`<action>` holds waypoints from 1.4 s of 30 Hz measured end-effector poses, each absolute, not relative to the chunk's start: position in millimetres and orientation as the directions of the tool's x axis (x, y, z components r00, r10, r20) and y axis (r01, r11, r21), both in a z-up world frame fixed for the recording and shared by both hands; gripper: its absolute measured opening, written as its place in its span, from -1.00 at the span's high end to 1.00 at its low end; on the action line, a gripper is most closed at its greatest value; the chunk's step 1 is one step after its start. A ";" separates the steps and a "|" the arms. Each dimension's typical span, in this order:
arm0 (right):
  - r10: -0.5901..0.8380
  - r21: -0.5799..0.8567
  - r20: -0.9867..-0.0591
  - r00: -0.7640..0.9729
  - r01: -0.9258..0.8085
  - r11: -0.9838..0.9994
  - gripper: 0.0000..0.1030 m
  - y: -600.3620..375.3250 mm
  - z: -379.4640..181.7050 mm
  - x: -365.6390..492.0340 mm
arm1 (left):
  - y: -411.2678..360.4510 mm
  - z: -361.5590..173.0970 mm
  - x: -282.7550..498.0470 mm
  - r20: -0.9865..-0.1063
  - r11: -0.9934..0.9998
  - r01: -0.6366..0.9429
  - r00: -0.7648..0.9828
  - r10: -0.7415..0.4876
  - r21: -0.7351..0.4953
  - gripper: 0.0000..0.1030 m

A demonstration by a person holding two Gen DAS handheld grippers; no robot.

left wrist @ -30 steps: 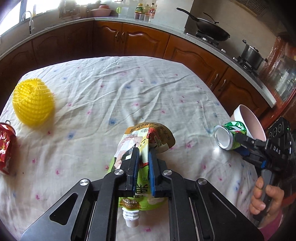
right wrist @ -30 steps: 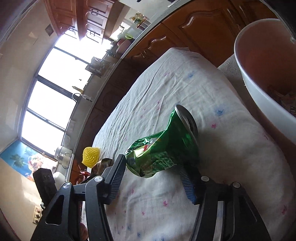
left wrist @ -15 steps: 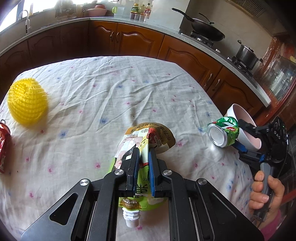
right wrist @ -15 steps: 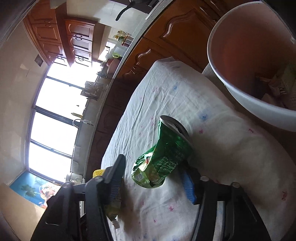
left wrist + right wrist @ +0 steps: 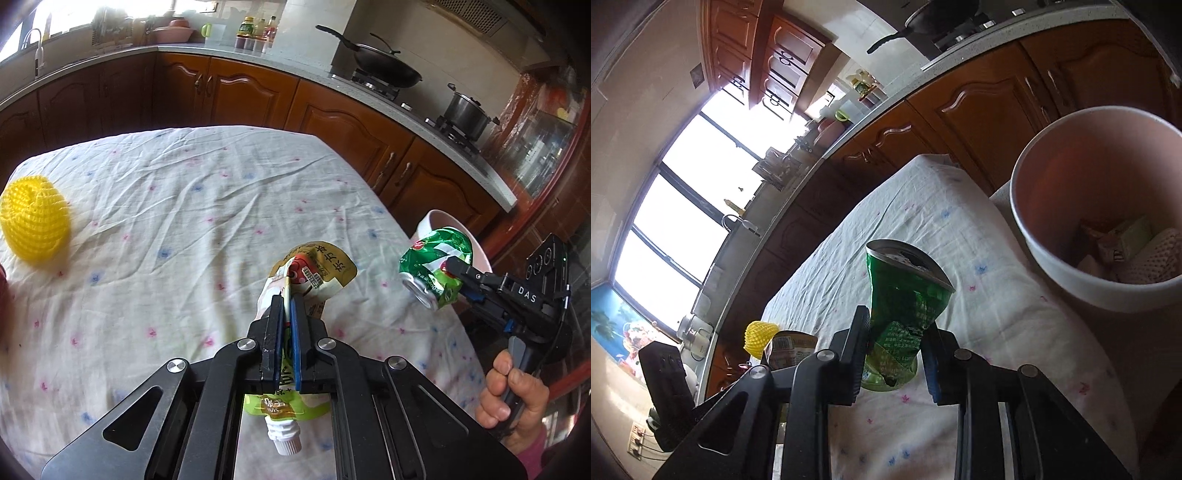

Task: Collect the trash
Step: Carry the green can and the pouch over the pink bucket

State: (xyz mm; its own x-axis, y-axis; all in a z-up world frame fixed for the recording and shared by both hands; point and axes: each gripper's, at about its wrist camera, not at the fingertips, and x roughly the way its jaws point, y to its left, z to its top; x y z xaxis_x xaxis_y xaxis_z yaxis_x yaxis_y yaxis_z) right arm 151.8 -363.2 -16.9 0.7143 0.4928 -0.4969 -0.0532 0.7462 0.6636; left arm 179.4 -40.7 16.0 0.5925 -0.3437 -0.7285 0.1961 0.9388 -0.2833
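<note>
The left gripper (image 5: 287, 295) is squeezed tight on a flat drink pouch (image 5: 314, 271). The pouch sticks out past the fingertips, and its white spout (image 5: 285, 439) hangs down behind the fingers. It is held up above the table (image 5: 184, 206), over the near right part of the flowery white cloth. The right gripper (image 5: 897, 332) is clamped on a crushed green can (image 5: 905, 306). The can sits between the two fingers and its silver top points up and away in the right wrist view. A hand (image 5: 511, 397) holds the right gripper's handle just off the right edge of the table. The can is in the air close to a pink bin (image 5: 1067, 284), which stands beside the table's right edge. Inside the bin lie a few wrappers and a piece of white foam net (image 5: 1152, 260). A yellow foam net (image 5: 35, 221) sits on the cloth near the left edge of the table, well apart from both grippers.
</note>
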 end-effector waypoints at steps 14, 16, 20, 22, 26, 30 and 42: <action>0.340 0.566 -0.507 0.792 0.009 0.824 0.48 -416.5 1.2 106.6 | -118.8 37.4 178.5 -0.697 0.893 0.351 0.565 -0.442 -0.281 0.95; 0.324 0.561 -0.507 0.799 0.020 0.828 0.48 -424.0 1.6 102.8 | -129.9 39.9 177.9 -0.695 0.887 0.370 0.561 -0.451 -0.277 0.95; 0.300 0.559 -0.503 0.811 0.041 0.828 0.48 -436.7 3.0 97.0 | -149.3 44.4 178.3 -0.691 0.876 0.400 0.552 -0.465 -0.270 0.95; 0.288 0.556 -0.502 0.816 0.049 0.830 0.48 -441.9 3.6 95.2 | -157.4 46.9 179.3 -0.689 0.872 0.411 0.551 -0.471 -0.267 0.95; 0.265 0.548 -0.499 0.825 0.063 0.834 0.48 -452.9 5.1 93.0 | -175.5 52.4 181.4 -0.684 0.862 0.436 0.548 -0.481 -0.257 0.95; 0.248 0.542 -0.495 0.833 0.073 0.837 0.48 -461.2 8.0 91.7 | -192.4 57.0 182.9 -0.680 0.853 0.458 0.545 -0.492 -0.251 0.95; 0.203 0.521 -0.488 0.849 0.096 0.848 0.48 -484.2 14.0 93.3 | -236.8 70.8 196.0 -0.669 0.823 0.518 0.528 -0.523 -0.234 0.95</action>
State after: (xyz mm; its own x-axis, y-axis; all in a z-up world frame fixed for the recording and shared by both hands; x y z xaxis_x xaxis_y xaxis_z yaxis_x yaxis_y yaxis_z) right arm 93.3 -484.2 14.0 0.8490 0.2034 -0.4876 0.0961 0.8480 0.5211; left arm 196.0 -236.8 70.8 0.5283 -0.5230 -0.6689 0.5178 0.8228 -0.2344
